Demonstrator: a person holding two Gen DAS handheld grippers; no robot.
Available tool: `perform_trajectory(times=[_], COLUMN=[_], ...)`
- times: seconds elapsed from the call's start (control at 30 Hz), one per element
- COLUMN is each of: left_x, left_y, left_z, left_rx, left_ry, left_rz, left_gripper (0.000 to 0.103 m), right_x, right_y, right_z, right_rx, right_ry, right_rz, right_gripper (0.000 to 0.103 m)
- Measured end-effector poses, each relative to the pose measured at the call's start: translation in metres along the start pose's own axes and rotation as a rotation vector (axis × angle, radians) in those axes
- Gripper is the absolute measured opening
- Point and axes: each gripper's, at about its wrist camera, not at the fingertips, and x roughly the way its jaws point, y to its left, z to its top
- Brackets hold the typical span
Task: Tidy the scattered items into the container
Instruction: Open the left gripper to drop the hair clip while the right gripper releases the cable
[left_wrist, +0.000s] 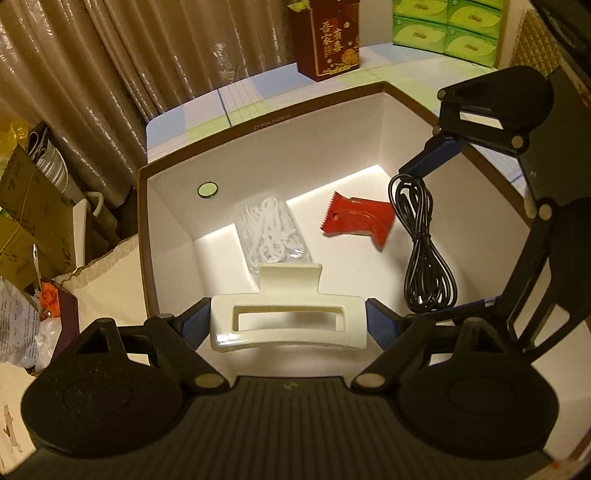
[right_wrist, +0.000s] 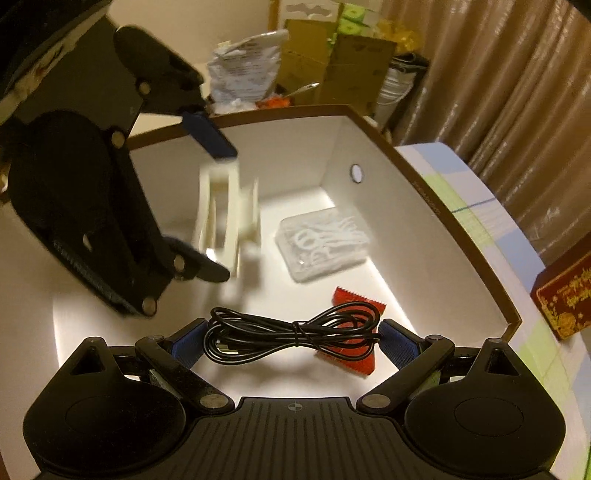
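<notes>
A cream hair claw clip (left_wrist: 288, 341) sits crosswise between the blue pads of my left gripper (left_wrist: 290, 321), which is shut on its two ends above the white box (left_wrist: 295, 147). My right gripper (right_wrist: 293, 343) is shut on a coiled black cable (right_wrist: 295, 334), held lengthwise over the box floor. Both grippers point down into the box. From the right wrist, the left gripper (right_wrist: 225, 214) and the clip (right_wrist: 221, 221) look blurred. A red packet (left_wrist: 354, 221) and a bag of white floss picks (left_wrist: 273, 229) lie on the box floor. The cable (left_wrist: 424, 236) hangs in the right gripper (left_wrist: 424, 242).
The box has a brown rim and a round hole (left_wrist: 207, 189) in one wall. It stands on a pastel checked table (left_wrist: 258, 96). A red gift box (left_wrist: 332, 37) and green tissue packs (left_wrist: 443, 26) stand behind it. Cardboard boxes (left_wrist: 29, 203) and curtains lie beyond.
</notes>
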Motion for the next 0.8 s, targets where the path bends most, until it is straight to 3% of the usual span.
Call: perform_trajectory(times=[0.07,0.43,0.8], left_x=[0.002,-0.002,-0.020], left_y=[0.002,0.001,0.000], left_z=[0.002,0.006,-0.001], left_rx=[-0.013,-0.028,-0.046], left_ry=[-0.008,-0.020,-0.026], left_rz=[0.003,0.011,0.035], left_gripper=[0.092,0.094,0.094], right_x=[-0.001,-0.016,-0.037], right_y=[-0.003,-0.005,0.006], right_z=[0.000,-0.004,-0.013], right_rx=[0.010,0.016,0.009], right_ry=[-0.014,-0.073,-0.108], right_rz=[-0.002,-0.049,-0.039], right_gripper=[0.094,0.100,0.100])
